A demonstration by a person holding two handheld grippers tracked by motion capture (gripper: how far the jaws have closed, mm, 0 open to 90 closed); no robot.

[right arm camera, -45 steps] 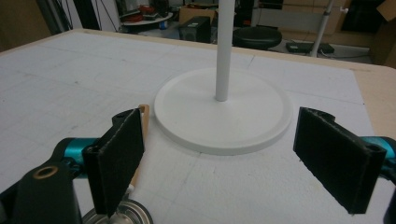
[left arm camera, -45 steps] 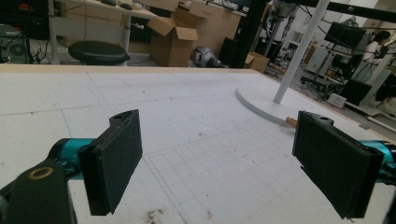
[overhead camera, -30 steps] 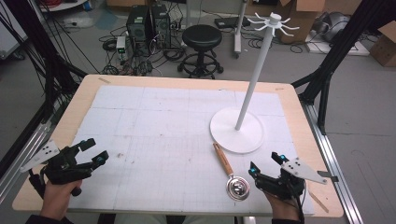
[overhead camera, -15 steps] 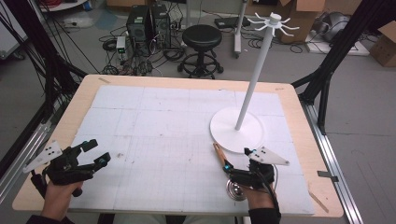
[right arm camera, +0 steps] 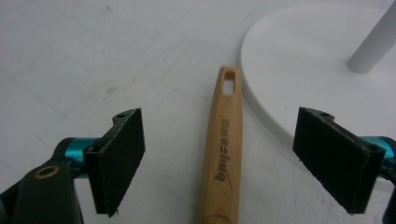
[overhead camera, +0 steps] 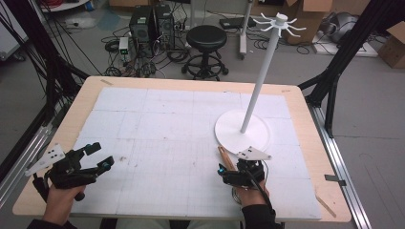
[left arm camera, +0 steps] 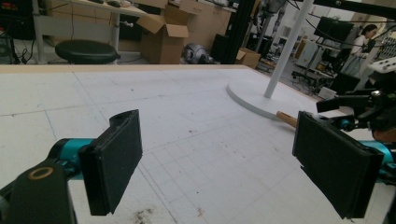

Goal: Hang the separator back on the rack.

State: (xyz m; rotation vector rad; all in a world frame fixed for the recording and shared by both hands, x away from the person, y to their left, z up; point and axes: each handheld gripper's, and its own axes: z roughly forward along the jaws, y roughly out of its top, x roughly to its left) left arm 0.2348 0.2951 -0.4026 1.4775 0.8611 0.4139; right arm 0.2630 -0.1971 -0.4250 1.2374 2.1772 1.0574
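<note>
Black jaws of the right gripper [right arm camera: 219,163] stand wide apart, one on each side of a wooden handle [right arm camera: 222,154] that lies flat on the table between them; neither jaw touches it. The handle has printed lettering along it and a slot at its far end, which points toward the white round base [right arm camera: 317,60] of a stand and ends just beside its rim. From above, the right gripper [overhead camera: 232,175] sits over the handle [overhead camera: 224,156] at the near edge of the table, held by the right hand [overhead camera: 249,193]; what is at the handle's near end is hidden under the gripper.

From the base [overhead camera: 229,131] a white pole [overhead camera: 260,81] rises to a ring of hooks [overhead camera: 279,21].

Well apart, at the near left corner, the left gripper [overhead camera: 98,156] is held in the left hand [overhead camera: 59,202], its jaws spread wide with nothing between them. Its own view looks across the white gridded mat [left arm camera: 187,140] to the base [left arm camera: 252,98], the handle's tip [left arm camera: 286,119] and the right gripper [left arm camera: 359,112].

The mat [overhead camera: 167,143] covers most of the wooden table [overhead camera: 305,119]. Behind the table stand a black stool [overhead camera: 206,40], a computer tower [overhead camera: 143,24] with tangled cables, and cardboard boxes [overhead camera: 394,45].
</note>
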